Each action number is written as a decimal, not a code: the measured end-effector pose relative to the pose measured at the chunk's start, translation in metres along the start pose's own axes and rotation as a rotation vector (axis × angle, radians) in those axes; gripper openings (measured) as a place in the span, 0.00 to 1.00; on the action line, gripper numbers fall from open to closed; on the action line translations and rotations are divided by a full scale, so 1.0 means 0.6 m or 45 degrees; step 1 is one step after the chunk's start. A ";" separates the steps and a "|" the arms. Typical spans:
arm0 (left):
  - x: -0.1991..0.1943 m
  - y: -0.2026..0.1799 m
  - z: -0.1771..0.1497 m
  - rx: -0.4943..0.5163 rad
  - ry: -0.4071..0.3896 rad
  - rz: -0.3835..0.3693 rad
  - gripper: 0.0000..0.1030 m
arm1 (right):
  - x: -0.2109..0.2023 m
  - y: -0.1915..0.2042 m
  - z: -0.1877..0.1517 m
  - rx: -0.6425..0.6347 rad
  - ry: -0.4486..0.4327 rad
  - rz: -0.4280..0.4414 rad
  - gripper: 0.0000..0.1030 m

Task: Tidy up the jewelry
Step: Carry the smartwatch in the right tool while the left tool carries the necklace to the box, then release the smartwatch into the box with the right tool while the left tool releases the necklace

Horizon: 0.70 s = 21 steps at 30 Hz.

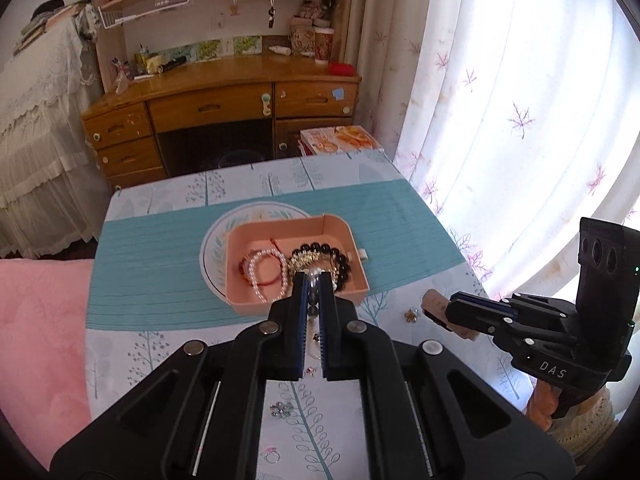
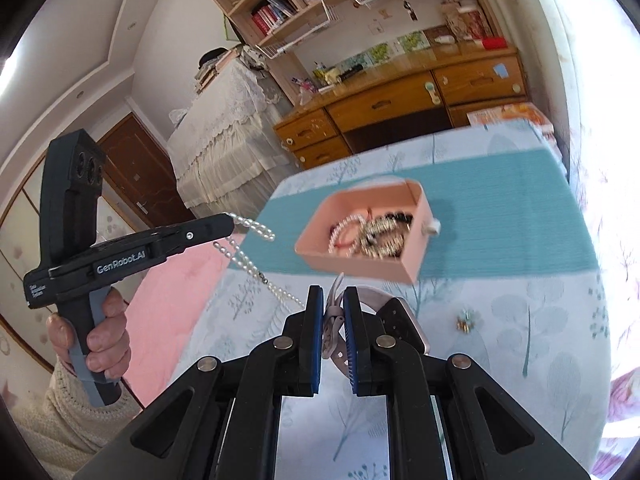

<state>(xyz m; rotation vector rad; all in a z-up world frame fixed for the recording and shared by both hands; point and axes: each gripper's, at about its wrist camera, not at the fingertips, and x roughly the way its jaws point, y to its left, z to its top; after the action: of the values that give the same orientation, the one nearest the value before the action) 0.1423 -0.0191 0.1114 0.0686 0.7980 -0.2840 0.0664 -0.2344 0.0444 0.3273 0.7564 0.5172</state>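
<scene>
Left gripper (image 2: pixel 230 226): fingers clenched on a pearl necklace (image 2: pixel 256 266) that dangles below them, above the table (image 2: pixel 520 360) edge. Right gripper (image 2: pixel 333 300): fingers clenched on a watch strap, watch (image 2: pixel 404 320) just right of them. Pink tray (image 1: pixel 296 236) with bracelets (image 1: pixel 268 268): ahead of both. Small brooch (image 2: pixel 464 322): on table, right of right fingers.

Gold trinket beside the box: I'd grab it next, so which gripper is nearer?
Right. The right gripper, holding a watch, is just beside the trinket; the left gripper, holding pearls, is farther left, near the box.
</scene>
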 end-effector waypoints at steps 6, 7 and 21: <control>-0.038 0.014 0.068 -0.011 -0.113 0.046 0.03 | 0.001 0.036 0.086 -0.001 -0.040 0.003 0.10; -0.036 0.016 0.077 -0.012 -0.122 0.056 0.03 | 0.006 0.039 0.101 0.011 -0.047 -0.001 0.10; 0.221 0.082 0.091 -0.157 0.063 0.051 0.03 | 0.177 0.022 0.232 0.150 0.014 -0.086 0.10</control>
<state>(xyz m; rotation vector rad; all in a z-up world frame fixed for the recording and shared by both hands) 0.2816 -0.0107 0.0528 -0.0242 0.8606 -0.1952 0.2274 -0.1784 0.0858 0.4070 0.8074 0.4121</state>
